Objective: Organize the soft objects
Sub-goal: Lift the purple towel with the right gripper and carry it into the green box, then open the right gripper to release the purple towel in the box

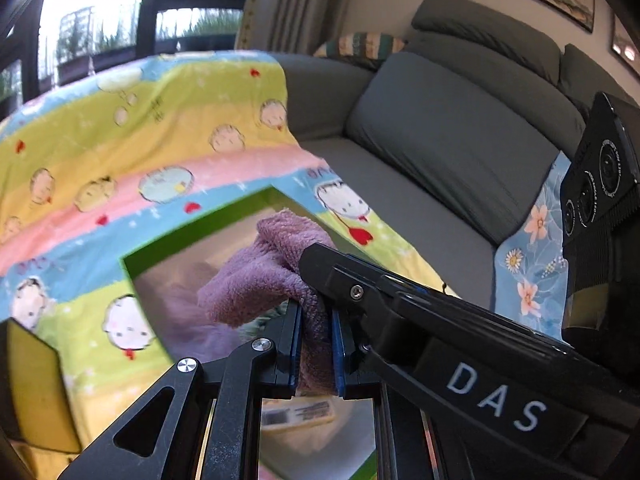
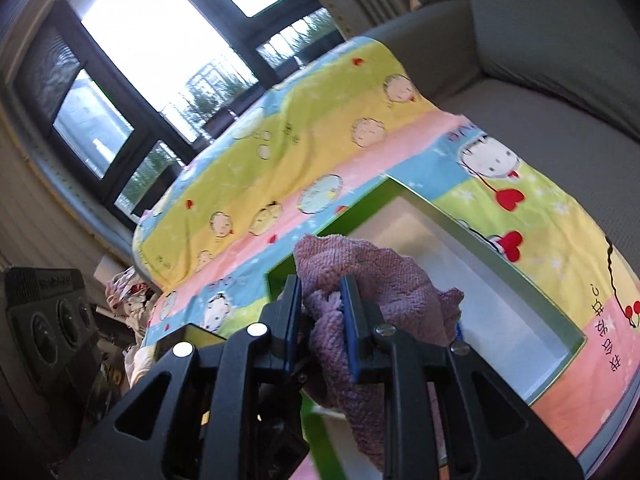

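Note:
A purple fluffy cloth (image 1: 264,272) is held by both grippers over an open green-rimmed box (image 1: 168,248). My left gripper (image 1: 316,340) is shut on one part of the cloth. My right gripper (image 2: 322,312) is shut on another part of the cloth (image 2: 380,280), which hangs down over the box (image 2: 460,264). The right gripper's body (image 1: 440,320) crosses the left wrist view just right of the cloth. The box's pale inside shows beneath the cloth.
The box sits on a cartoon-print blanket (image 1: 140,140) in yellow, pink and blue. A grey sofa (image 1: 460,140) stands to the right, with a floral cloth (image 1: 532,248) on its seat. Windows (image 2: 160,60) are behind. A heap of clothes (image 2: 128,292) lies at the left.

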`<state>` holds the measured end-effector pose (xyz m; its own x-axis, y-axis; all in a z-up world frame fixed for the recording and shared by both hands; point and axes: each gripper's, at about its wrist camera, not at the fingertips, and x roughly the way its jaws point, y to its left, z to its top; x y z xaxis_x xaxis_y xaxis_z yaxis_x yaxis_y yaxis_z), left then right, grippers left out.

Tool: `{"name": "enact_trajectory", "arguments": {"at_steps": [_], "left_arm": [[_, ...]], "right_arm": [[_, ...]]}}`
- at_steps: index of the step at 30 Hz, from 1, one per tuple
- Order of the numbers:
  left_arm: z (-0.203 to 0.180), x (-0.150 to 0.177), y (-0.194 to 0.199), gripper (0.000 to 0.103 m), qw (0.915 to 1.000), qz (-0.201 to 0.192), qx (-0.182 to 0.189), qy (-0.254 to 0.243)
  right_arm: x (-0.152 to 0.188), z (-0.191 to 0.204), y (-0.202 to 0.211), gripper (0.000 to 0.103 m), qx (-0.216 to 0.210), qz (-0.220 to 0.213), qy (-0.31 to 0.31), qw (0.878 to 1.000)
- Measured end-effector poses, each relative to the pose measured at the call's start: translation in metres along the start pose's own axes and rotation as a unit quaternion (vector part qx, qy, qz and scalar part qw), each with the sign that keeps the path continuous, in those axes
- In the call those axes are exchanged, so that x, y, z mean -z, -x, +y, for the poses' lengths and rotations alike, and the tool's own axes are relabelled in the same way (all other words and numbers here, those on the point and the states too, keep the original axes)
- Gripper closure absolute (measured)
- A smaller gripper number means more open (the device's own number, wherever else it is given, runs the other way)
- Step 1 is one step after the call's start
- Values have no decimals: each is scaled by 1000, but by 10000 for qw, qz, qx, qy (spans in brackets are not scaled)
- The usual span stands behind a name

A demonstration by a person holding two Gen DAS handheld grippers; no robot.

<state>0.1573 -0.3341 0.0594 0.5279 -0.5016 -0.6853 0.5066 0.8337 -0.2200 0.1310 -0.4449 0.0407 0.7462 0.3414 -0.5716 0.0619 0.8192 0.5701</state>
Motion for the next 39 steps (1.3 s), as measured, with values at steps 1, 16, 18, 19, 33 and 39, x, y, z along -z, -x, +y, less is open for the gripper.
{"name": "enact_trajectory", "arguments": {"at_steps": [1,16,18,19,33,39], "left_arm": [[-1,0,-6,91,10000,49,2,-1],[-5,15,-63,91,9954,949,18,125],[-4,16,-67,91,9942,1059,23,165],[-3,17,-69,91,9935,1118,23,202],[2,19,-71,91,9911,1281,-47,359],[12,15,-34,91,9943,959,-59,464]], "right_arm": [[-1,-7,-4,81,6,35,-94,9999],[6,-49,-37,81,582,738,-640,9935],[8,-51,-40,81,645,824,-668,9923],[9,-53,-42,81,675,853,-683,9917],[13,-57,-49,72,872,1032,-750,9880],[14,-43,-23,48,932,678,-501,9921]]}}
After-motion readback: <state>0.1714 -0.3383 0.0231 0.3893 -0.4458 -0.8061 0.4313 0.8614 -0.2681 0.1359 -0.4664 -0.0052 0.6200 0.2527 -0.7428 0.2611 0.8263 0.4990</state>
